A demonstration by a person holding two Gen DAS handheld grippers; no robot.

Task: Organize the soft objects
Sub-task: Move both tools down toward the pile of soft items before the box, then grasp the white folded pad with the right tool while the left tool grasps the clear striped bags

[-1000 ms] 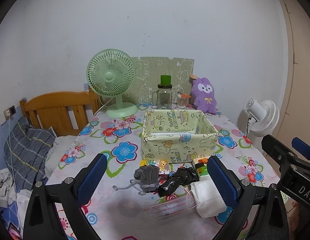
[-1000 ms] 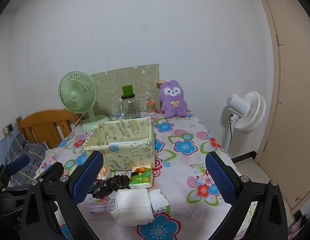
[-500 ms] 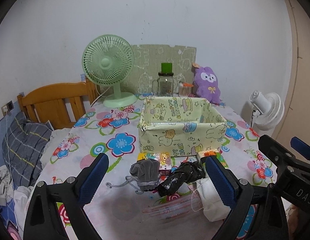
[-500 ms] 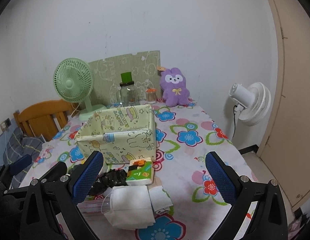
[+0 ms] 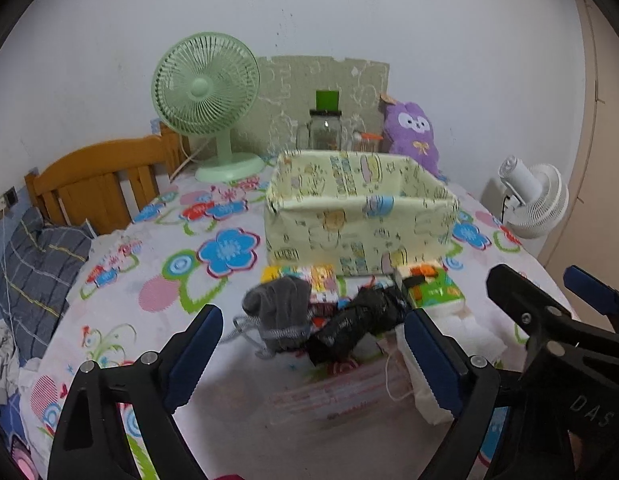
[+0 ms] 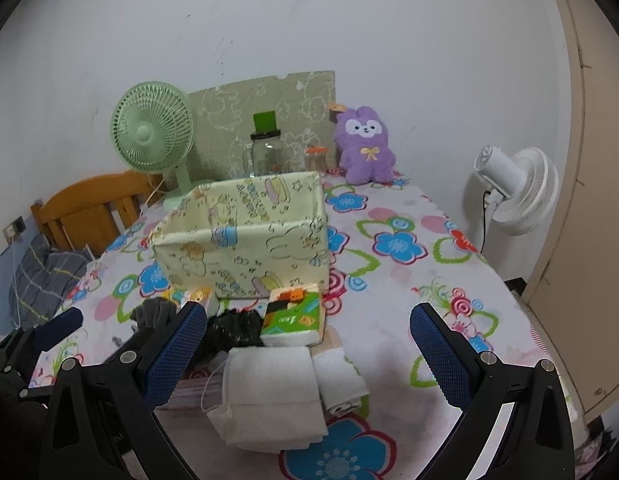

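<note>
Two claws, left claw [image 5: 311, 354] and right claw [image 6: 308, 346], both wide, empty; one fabric box [image 5: 359, 216]; two fans.

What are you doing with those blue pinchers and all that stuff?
A person holds two grippers over a small pile in front of the yellow box. The left gripper, closing slightly, frames a grey pouch and black bag; the right gripper hangs open over white cloths. Nothing is picked up yet.
</note>
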